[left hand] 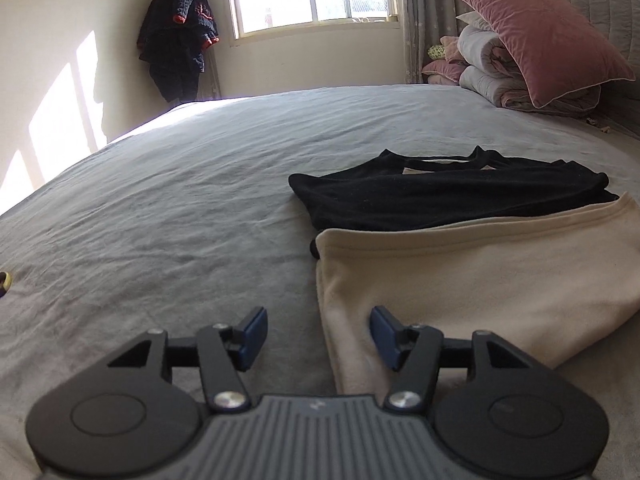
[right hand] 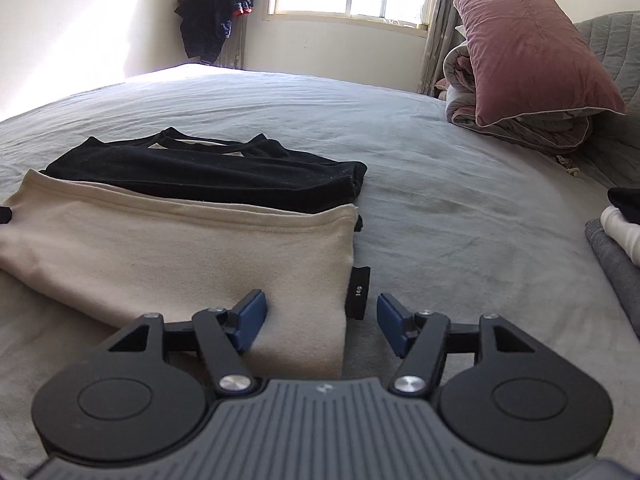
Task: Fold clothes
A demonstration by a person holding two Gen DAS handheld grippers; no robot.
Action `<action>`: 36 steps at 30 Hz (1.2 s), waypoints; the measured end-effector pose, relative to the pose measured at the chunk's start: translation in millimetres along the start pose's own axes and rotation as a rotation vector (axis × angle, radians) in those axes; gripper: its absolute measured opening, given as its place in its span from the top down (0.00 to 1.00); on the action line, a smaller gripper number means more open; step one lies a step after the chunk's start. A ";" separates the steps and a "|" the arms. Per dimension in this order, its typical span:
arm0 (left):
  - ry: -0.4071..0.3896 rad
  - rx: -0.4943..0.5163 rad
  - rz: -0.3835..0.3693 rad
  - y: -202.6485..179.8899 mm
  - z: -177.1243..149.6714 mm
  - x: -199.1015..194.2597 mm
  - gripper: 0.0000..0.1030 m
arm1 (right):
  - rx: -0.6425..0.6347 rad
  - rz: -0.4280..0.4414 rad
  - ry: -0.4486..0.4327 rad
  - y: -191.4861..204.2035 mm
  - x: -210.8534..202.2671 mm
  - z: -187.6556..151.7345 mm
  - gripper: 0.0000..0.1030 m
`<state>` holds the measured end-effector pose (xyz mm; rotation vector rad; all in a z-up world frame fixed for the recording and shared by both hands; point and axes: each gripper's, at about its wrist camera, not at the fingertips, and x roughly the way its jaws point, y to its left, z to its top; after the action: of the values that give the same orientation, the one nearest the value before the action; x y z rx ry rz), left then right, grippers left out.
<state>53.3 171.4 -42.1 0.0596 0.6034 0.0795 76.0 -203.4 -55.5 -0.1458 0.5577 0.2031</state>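
Observation:
A black-and-cream garment lies folded on the grey bed: its cream lower part (left hand: pixel 480 268) (right hand: pixel 180 248) is turned up over the black upper part (left hand: pixel 440 196) (right hand: pixel 208 176). My left gripper (left hand: pixel 318 334) stands open over the garment's near left corner, its pads apart and gripping nothing. My right gripper (right hand: pixel 322 324) stands open over the near right corner, next to a small black size label (right hand: pixel 357 292). The cloth edge runs between each pair of fingers, untouched by the pads.
The grey bed sheet (left hand: pixel 180 200) (right hand: pixel 460 208) spreads wide around the garment. A pink pillow (left hand: pixel 548 36) (right hand: pixel 532 52) rests on folded quilts at the headboard. Stacked folded clothes (right hand: pixel 620 236) sit at the right edge. Dark clothes (left hand: pixel 176 36) hang by the window.

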 end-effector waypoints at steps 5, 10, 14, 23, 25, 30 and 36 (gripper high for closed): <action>0.072 -0.229 -0.095 35.6 1.7 -7.0 0.41 | 0.081 -0.004 0.010 -26.3 -17.8 -3.8 0.37; 0.177 -0.550 -0.240 72.9 -5.3 -14.8 0.41 | 0.281 0.097 0.068 -52.1 -31.5 -3.8 0.36; 0.255 -0.805 -0.374 98.3 -22.2 -14.4 0.41 | 0.489 0.191 0.125 -69.3 -35.7 -8.9 0.36; 0.362 -0.951 -0.528 90.1 -36.9 -2.6 0.44 | 0.756 0.290 0.203 -80.7 -37.3 -17.8 0.39; 0.403 -0.963 -0.564 82.1 -38.6 3.7 0.44 | 0.790 0.311 0.220 -79.5 -33.1 -19.5 0.42; 0.403 -0.897 -0.549 51.4 -31.7 7.5 0.44 | 0.816 0.329 0.229 -70.3 -23.3 -18.1 0.42; 0.362 -0.932 -0.494 35.4 -25.8 13.2 0.45 | 0.856 0.345 0.229 -64.4 -15.8 -14.4 0.45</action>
<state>47.4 208.7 -68.0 -1.0224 0.8755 -0.1161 70.4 -271.0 -53.8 0.7720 0.8531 0.2677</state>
